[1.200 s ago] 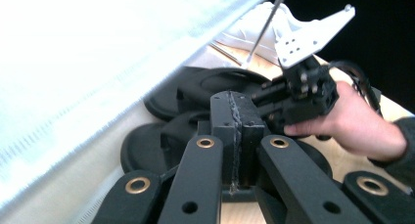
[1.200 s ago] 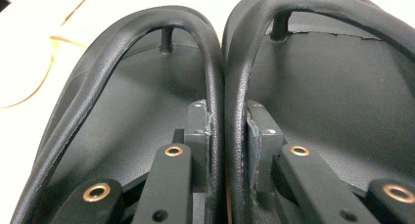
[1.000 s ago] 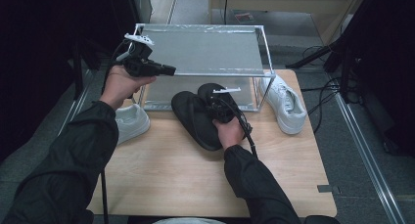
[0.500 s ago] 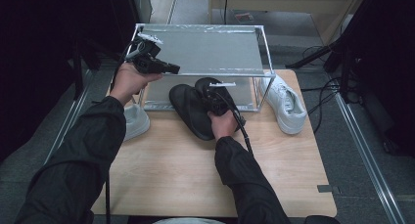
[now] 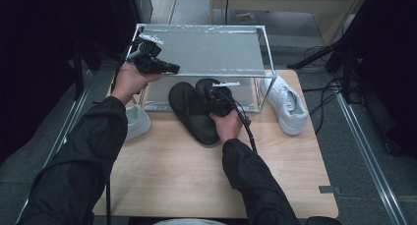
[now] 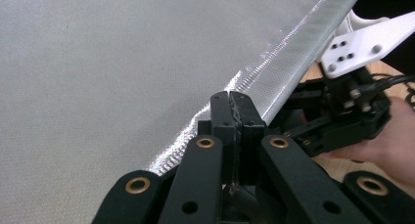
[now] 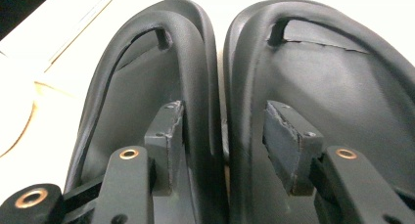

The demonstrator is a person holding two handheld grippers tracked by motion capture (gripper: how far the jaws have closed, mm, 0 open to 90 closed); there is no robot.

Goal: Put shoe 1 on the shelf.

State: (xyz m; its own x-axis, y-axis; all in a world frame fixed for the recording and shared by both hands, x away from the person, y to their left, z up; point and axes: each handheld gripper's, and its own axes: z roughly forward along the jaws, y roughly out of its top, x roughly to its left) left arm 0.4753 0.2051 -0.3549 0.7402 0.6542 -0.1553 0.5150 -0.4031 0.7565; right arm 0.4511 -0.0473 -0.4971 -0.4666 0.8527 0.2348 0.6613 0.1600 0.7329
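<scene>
A: Status on the right tongs (image 5: pixel 210 90)?

B: At the pair of black sandals (image 5: pixel 194 109), which lie side by side on the counter (image 5: pixel 187 171), toes under the front edge of the shelf rack (image 5: pixel 196 50). In the right gripper view one pad sits inside each sandal, with the two inner side walls (image 7: pixel 218 101) standing between the pads. The jaws have just been opening; the left pad is close to the wall, the right pad stands clear of it. Not a grip now.

A: Left tongs?

B: Left tongs (image 5: pixel 169 67) are closed tight, pads together, nothing between them. They hang above the rack's top panel, near its front left corner. The left gripper view shows the closed tips (image 6: pixel 234 117) over the grey mesh panel (image 6: pixel 107 62) and its shiny front edge.

A: Anything else around the rack?

B: One white sneaker (image 5: pixel 284 101) on the counter just right of the rack's front right leg. A second white sneaker (image 5: pixel 136 122) at the rack's front left corner, partly hidden by the left sleeve.

A: Sandals touching each other?

B: Yes, the inner edges run pressed together along their length in the right gripper view.
</scene>
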